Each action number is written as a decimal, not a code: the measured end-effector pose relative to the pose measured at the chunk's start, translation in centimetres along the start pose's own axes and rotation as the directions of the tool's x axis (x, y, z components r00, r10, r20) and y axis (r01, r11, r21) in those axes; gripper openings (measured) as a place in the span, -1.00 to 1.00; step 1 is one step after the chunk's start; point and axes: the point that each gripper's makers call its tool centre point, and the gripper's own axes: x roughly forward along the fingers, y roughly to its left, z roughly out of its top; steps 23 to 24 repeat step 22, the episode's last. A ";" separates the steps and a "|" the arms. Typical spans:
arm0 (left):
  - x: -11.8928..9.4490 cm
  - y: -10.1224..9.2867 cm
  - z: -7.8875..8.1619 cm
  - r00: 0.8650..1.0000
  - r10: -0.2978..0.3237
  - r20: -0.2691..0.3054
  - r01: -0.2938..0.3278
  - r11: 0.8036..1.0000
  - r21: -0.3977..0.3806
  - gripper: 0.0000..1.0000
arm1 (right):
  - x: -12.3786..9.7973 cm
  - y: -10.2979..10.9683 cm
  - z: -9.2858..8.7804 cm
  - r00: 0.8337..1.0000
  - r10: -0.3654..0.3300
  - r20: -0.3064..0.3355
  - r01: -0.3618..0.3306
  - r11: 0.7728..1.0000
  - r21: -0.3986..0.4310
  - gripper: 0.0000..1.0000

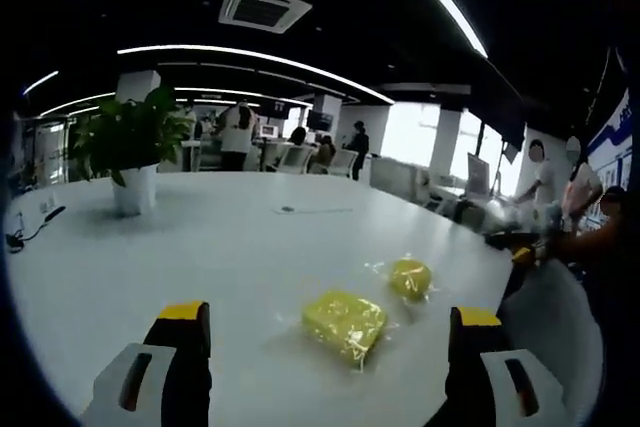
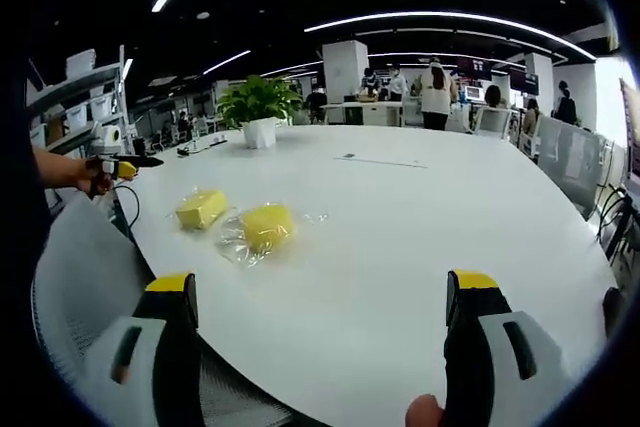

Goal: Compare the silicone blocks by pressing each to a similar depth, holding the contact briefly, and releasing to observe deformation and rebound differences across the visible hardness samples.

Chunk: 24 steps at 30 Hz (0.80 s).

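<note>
A broad white table [image 1: 230,247] carries the scene, with a potted plant [image 1: 132,152] at about ten o'clock in the left gripper view and people standing among desks far behind it. Two yellow silicone blocks in clear wrap lie near the table's edge, just beside each other but apart: in the left gripper view the square block [image 1: 345,322] sits near five o'clock of centre between the jaws, and the rounder block [image 1: 410,277] lies beyond it toward four o'clock. In the right gripper view the same pair lies at about nine o'clock. The left gripper [image 1: 330,332] has its jaws spread wide and holds nothing, hovering clear of the blocks; the right gripper [image 2: 320,297] is likewise parted and empty, well apart from them. By my reading no press has begun, so this is the approach. The next move calls for lowering one jaw tip onto the nearest block squarely and gently.
</note>
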 end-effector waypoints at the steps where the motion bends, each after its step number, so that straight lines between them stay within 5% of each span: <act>1: 0.1 0.0 0.2 1.000 0.000 0.004 0.000 1.000 0.001 1.00 | -0.1 -0.1 0.0 1.000 -0.004 0.002 0.004 1.000 0.007 0.94; 24: -0.1 -0.7 0.0 1.000 0.005 -0.012 -0.005 1.000 0.002 1.00 | -0.5 -0.4 -0.9 1.000 -0.024 -0.010 0.024 0.999 0.026 0.94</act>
